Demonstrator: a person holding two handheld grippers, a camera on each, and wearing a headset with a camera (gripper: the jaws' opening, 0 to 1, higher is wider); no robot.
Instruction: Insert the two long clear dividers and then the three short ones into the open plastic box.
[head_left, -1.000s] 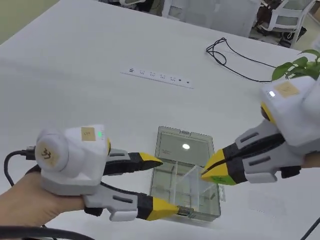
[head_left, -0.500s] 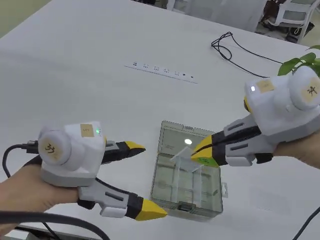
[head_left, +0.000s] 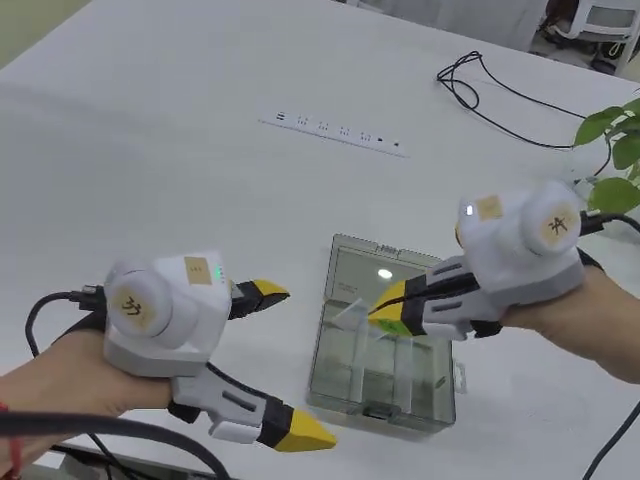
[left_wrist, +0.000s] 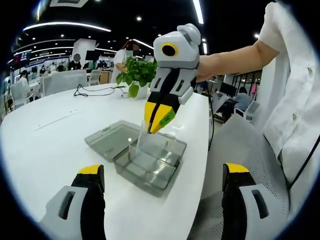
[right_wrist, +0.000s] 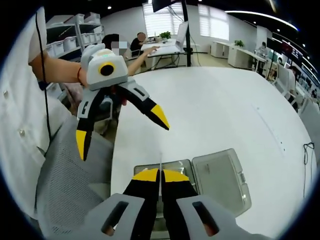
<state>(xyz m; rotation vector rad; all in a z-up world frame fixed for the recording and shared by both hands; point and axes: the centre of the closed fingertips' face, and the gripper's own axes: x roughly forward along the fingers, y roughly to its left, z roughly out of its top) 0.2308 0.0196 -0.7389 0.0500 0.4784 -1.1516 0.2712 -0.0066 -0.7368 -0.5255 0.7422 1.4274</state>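
Observation:
The open clear plastic box (head_left: 345, 375) lies on the white table with its lid (head_left: 352, 268) folded back. Clear dividers stand inside it. My right gripper (head_left: 385, 305) hovers over the box, shut on a clear divider (head_left: 350, 315) that hangs tilted above the compartments. Its own view shows the divider (right_wrist: 160, 161) edge-on between the closed yellow tips (right_wrist: 160, 175). My left gripper (head_left: 283, 362) is open, left of the box and apart from it. In the left gripper view its jaws (left_wrist: 161, 172) frame the box (left_wrist: 150, 162), with the right gripper (left_wrist: 159, 116) above it.
A white power strip (head_left: 340, 133) lies farther back on the table. A black cable (head_left: 500, 85) loops at the back right beside a green plant (head_left: 615, 130). The table's near edge runs just below the box.
My right gripper has lifted the divider out of the box's right side and carried it left, above the box. The left gripper has drawn back from the box's edge.

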